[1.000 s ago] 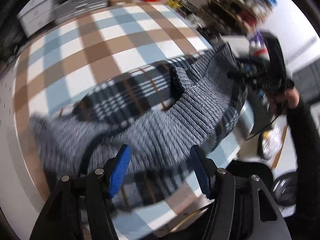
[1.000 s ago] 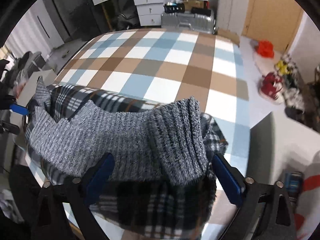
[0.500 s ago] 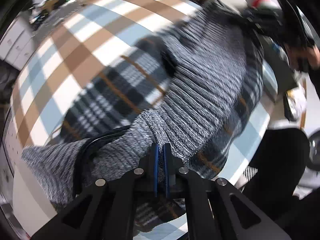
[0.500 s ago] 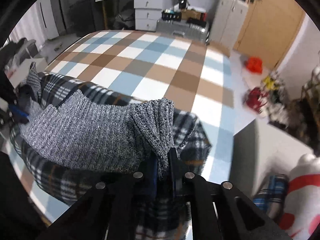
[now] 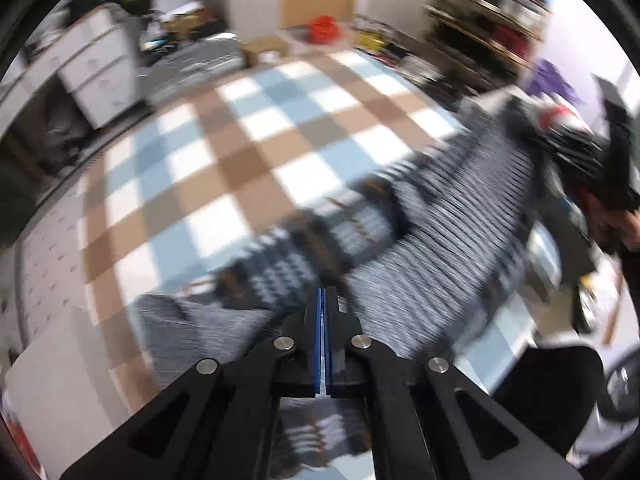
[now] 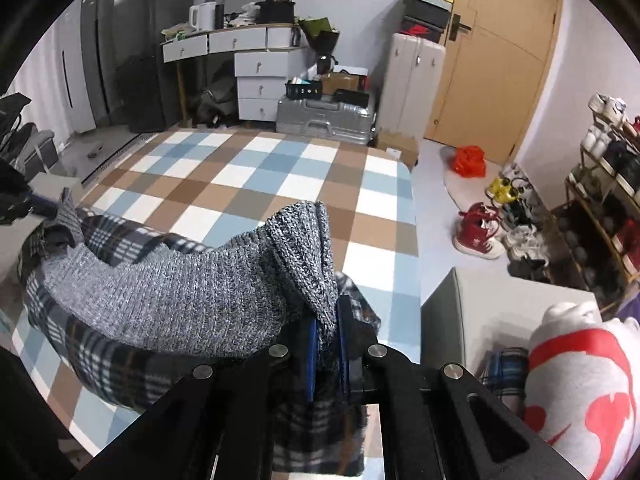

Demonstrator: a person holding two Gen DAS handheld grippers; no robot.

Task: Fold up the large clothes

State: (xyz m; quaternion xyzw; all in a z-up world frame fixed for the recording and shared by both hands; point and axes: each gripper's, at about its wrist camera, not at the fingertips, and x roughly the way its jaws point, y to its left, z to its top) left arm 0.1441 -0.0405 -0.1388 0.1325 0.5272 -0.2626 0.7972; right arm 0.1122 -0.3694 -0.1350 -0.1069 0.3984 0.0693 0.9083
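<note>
A large garment, grey ribbed knit [image 6: 172, 300] outside with dark plaid lining [image 6: 116, 364], hangs stretched between my two grippers above the checked table [image 6: 280, 176]. My right gripper [image 6: 328, 344] is shut on one knit corner. My left gripper [image 5: 323, 320] is shut on the other end; the blurred knit [image 5: 452, 248] runs from it toward the right gripper [image 5: 600, 168]. The left gripper also shows at the left edge of the right wrist view [image 6: 36, 200].
The table carries a blue, brown and white check cloth [image 5: 224, 152]. Beyond it stand a silver suitcase [image 6: 324, 116], white drawers [image 6: 260, 84] and a door [image 6: 500, 60]. Shoes [image 6: 480, 232] and a shoe rack [image 6: 608, 200] are at the right. A white and red plush [image 6: 580, 380] lies near right.
Both grippers went from open to shut on the garment's ends. They have since lifted it, so the views now look further across the room.
</note>
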